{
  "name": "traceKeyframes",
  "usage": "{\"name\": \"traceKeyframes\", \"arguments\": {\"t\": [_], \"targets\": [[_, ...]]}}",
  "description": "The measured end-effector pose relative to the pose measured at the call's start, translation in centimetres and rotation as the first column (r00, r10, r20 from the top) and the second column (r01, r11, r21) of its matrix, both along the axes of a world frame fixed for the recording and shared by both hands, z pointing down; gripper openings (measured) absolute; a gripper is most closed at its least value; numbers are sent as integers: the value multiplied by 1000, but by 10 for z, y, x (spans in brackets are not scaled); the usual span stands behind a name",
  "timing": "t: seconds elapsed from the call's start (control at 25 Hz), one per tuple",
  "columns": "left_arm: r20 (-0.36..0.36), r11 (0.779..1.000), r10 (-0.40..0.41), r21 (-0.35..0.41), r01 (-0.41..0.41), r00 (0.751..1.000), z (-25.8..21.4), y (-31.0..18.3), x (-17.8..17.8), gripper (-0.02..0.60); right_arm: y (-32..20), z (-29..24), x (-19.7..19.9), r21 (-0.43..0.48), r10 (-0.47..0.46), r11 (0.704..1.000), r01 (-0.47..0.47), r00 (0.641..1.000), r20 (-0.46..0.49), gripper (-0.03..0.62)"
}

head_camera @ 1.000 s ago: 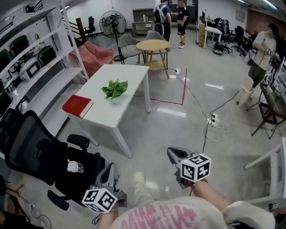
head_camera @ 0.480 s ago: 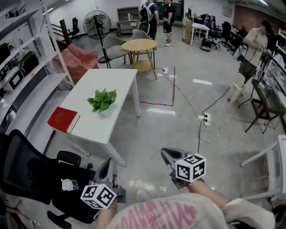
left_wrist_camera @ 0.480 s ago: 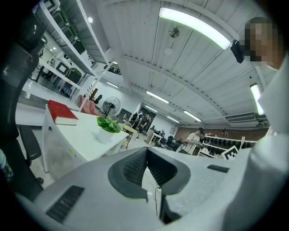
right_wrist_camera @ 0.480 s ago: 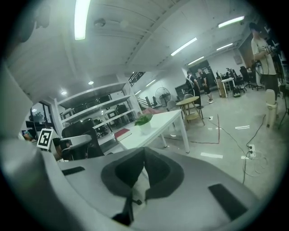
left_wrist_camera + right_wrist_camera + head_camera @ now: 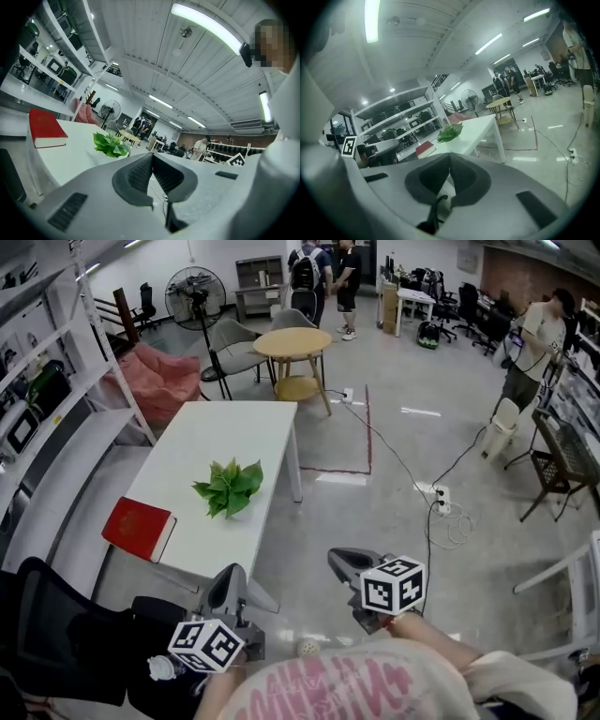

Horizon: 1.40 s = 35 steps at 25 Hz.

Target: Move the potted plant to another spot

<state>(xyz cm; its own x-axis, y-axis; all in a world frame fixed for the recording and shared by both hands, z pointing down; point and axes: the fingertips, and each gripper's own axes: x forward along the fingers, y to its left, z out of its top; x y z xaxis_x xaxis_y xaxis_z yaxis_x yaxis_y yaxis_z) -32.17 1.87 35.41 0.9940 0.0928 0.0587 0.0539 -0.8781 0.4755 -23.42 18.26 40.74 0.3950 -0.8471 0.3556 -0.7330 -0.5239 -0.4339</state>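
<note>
Since the red book (image 5: 139,529) lies at the near left corner of the white table (image 5: 230,423) and the potted plant (image 5: 230,487) stands to its right, close to the tabletop's right-hand edge, a clumsy reach could tip the pot or nudge it over that edge. The left gripper (image 5: 228,579) and right gripper (image 5: 337,559) both hang short of the table, jaws pressed together on nothing. Arriving like that, I reckon they'd only crush leaves instead of clasping the pot, which the foliage mostly hides.
</note>
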Motion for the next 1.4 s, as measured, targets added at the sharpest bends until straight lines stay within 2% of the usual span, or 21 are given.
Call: {"name": "traceKeyframes", "arguments": {"t": [0.2, 0.44, 0.64, 0.88, 1.08, 1.28, 1.4], "targets": [[-6, 1000, -15, -2, 15, 1000, 0, -50, 27, 2, -44, 0, 28, 6, -3, 1000, 3, 1000, -2, 6], [-5, 1000, -24, 2, 24, 1000, 9, -84, 44, 2, -82, 11, 46, 10, -16, 1000, 16, 1000, 13, 6], [27, 999, -35, -16, 35, 999, 22, -93, 34, 3, -99, 23, 43, 18, -32, 999, 31, 998, 60, 6], [89, 997, -55, -46, 59, 995, 52, -97, 21, 3, -118, 32, 33, 123, -84, 990, 71, 992, 99, 6], [138, 993, -78, -80, 90, 987, 74, -104, 17, 3, -133, 51, 28, 145, -141, 982, 120, 979, 150, 8], [158, 990, -98, -88, 113, 983, 86, -112, 24, 2, -149, 63, 49, 123, -180, 979, 165, 977, 118, 28], [170, 988, -110, -88, 127, 979, 92, -118, 32, 3, -164, 68, 70, 77, -198, 978, 193, 977, 74, 31]]}}
